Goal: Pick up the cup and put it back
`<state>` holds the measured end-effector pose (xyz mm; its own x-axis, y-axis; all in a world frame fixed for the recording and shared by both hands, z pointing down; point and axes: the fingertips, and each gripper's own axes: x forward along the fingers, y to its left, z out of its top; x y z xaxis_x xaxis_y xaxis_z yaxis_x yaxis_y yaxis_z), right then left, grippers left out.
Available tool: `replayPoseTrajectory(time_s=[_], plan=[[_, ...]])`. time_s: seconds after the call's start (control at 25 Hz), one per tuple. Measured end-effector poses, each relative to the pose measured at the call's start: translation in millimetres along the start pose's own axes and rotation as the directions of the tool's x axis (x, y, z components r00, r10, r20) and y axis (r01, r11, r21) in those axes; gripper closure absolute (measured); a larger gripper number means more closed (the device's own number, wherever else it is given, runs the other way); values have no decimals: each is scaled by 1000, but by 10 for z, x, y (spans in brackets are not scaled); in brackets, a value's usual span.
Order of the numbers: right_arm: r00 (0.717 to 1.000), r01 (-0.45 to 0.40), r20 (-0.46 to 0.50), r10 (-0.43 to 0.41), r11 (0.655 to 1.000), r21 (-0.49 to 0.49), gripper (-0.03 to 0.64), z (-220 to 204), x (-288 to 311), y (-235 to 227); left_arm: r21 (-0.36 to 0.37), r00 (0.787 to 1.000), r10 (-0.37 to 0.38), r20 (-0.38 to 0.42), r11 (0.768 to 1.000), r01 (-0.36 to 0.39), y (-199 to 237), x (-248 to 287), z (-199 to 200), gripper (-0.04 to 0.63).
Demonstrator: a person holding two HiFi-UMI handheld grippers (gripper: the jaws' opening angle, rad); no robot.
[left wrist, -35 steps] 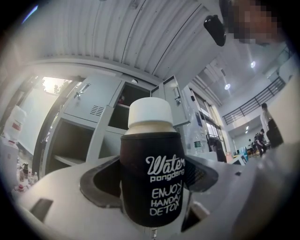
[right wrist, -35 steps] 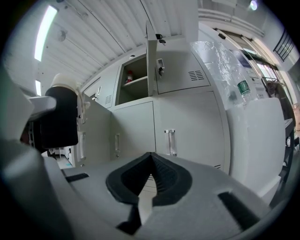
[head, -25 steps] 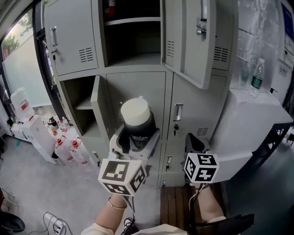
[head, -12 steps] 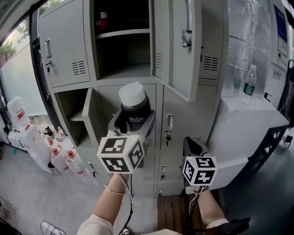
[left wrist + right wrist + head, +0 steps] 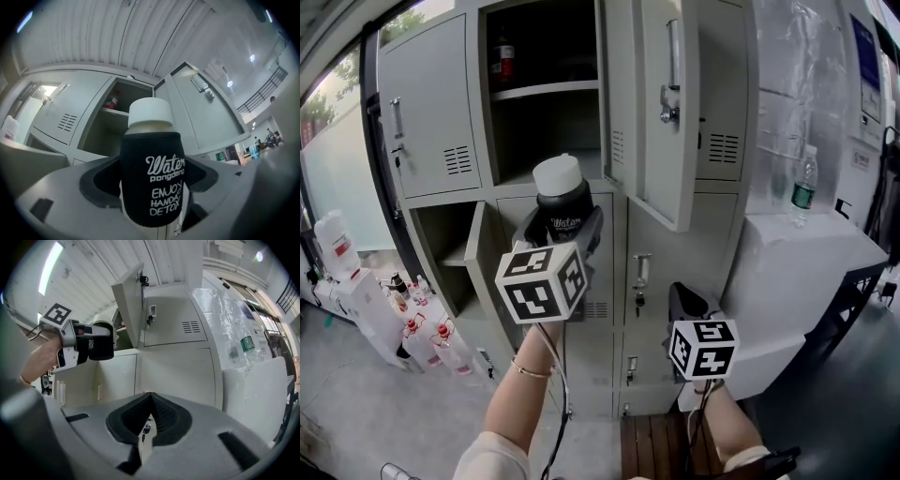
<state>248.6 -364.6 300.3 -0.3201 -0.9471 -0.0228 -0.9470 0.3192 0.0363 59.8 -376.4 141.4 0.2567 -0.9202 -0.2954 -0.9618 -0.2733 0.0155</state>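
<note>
- Cup (image 5: 560, 197) upright, clamped in left gripper (image 5: 561, 230); open locker compartment (image 5: 539, 131) lies straight ahead, slightly above.
- Right gripper (image 5: 682, 298) low, pinched together on nothing, farther off.

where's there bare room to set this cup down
The lower bay of the open locker looks bare, bordered by its shelf above and the open door at right. The white counter is free in front of the water bottle. The floor at left is crowded with bottles.
</note>
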Motion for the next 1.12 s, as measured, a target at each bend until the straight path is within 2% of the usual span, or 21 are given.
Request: replayPoseTrajectory(time_s=[0.44,0.76,1.12], plan=[[1000,-30,1,30,1000,-7,626,72,129,187,48,997,70,15,996,-71,263,399,516,219],[999,-44,-5,44,999,-17,626,57,197,296,57,994,109,11,992,-110,436,692,662,219],[999,-35,-21,35,999,-15,626,-20,279,296,101,991,135,-11,986,-133,596,1065,762,219]])
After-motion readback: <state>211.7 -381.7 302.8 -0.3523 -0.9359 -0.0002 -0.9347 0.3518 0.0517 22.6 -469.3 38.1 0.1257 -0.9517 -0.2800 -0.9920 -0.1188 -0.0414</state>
